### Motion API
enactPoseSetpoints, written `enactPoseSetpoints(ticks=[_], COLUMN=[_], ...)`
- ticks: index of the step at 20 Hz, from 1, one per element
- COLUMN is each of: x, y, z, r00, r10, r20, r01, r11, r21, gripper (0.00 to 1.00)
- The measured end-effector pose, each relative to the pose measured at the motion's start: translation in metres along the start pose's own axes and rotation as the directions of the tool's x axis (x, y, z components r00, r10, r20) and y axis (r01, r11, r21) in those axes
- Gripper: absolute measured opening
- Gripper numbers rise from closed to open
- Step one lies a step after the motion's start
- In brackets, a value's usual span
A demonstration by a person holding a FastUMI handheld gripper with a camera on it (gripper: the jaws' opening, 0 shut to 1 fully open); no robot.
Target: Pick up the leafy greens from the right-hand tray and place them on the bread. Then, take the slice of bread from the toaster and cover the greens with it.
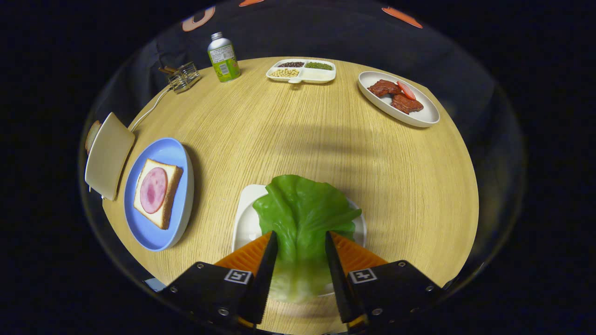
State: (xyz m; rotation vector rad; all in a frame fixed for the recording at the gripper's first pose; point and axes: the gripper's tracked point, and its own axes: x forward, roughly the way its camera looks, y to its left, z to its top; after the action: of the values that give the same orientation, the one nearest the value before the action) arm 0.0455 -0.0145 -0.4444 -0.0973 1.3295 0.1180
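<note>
A large green lettuce leaf (302,209) lies over a white tray (244,218) just ahead of me. Its pale stem end runs back between my two fingers. My gripper (300,242) is shut on the leaf, with both orange-backed fingers (270,253) pressing its sides. To the left, a blue plate (179,153) holds a slice of bread (170,186) topped with a round of ham (153,190). Further left stands a beige toaster (108,156), and the brown edge of a bread slice (91,135) shows behind it.
Beyond, at the back of the round wooden table (288,135), stand a green bottle (223,56), a small wire holder (184,77) and a white compartment dish (301,77) of grains. An oval white plate (426,116) with dark meat sits far right. A white cord (149,109) leads away from the toaster.
</note>
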Motion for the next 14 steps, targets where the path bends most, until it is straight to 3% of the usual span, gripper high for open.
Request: enactPoseSetpoints(ticks=[1,2,4,6,14], x=[0.001,0.001,0.001,0.001,-0.035], y=[-0.003,-0.004,-0.004,-0.006,0.022], z=[0.001,0.002,0.003,0.002,0.021], r00=[1.0,1.0,0.999,0.999,0.992], r10=[-0.011,-0.016,-0.022,-0.03,0.05], r20=[0.005,0.008,0.023,0.031,0.119], r01=[0.011,0.016,0.02,0.026,-0.07], r11=[1.0,0.999,0.997,0.994,0.983], r21=[0.023,0.046,0.076,0.109,0.17], gripper=[0.53,0.34,0.17,0.08,0.03])
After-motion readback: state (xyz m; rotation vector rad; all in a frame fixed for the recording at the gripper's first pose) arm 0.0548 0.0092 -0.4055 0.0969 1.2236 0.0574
